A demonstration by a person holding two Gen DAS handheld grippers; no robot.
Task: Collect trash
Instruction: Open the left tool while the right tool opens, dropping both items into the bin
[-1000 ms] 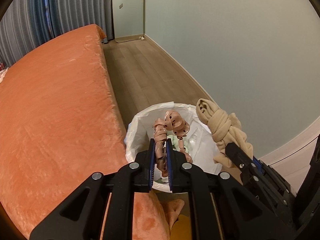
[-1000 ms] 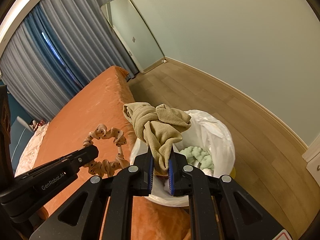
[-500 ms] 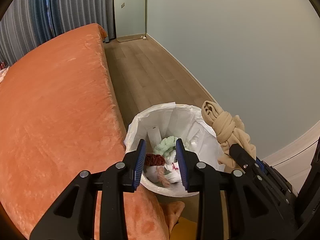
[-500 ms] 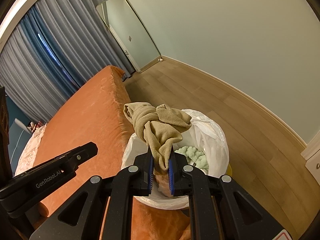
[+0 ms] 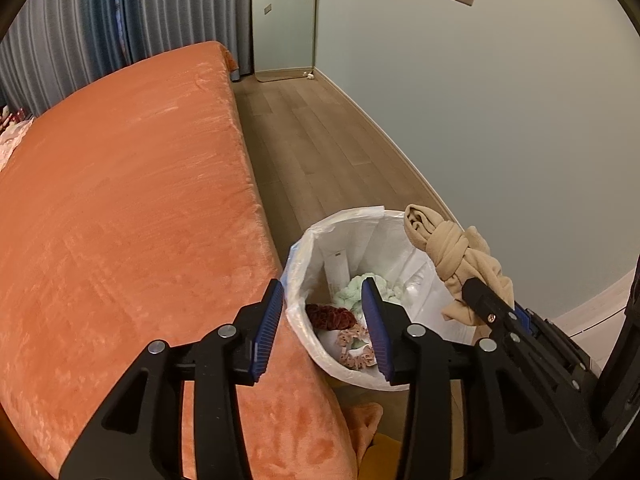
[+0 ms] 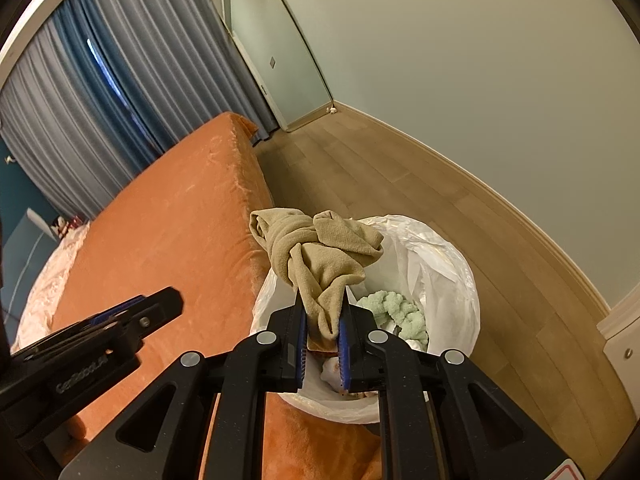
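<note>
A bin lined with a white bag (image 5: 340,222) (image 6: 452,256) stands on the floor beside the orange bed. Inside lie a pink scrunchie (image 5: 354,350), a dark red scrunchie (image 5: 332,316) and a pale green fuzzy piece (image 5: 354,286) (image 6: 394,312). My left gripper (image 5: 322,300) is open and empty above the bin's near rim. My right gripper (image 6: 322,320) is shut on a knotted beige cloth (image 6: 316,252) (image 5: 452,256) and holds it over the bin.
The orange bed (image 5: 120,200) fills the left side, its edge touching the bin. Wooden floor (image 5: 320,136) runs to a pale wall (image 5: 500,100). A mirror (image 6: 276,48) leans at the far end by grey curtains (image 6: 100,80).
My left gripper opened and let go of the pink scrunchie, which now lies in the bin. The jaws have spread wider since. My right gripper still holds the beige cloth.
</note>
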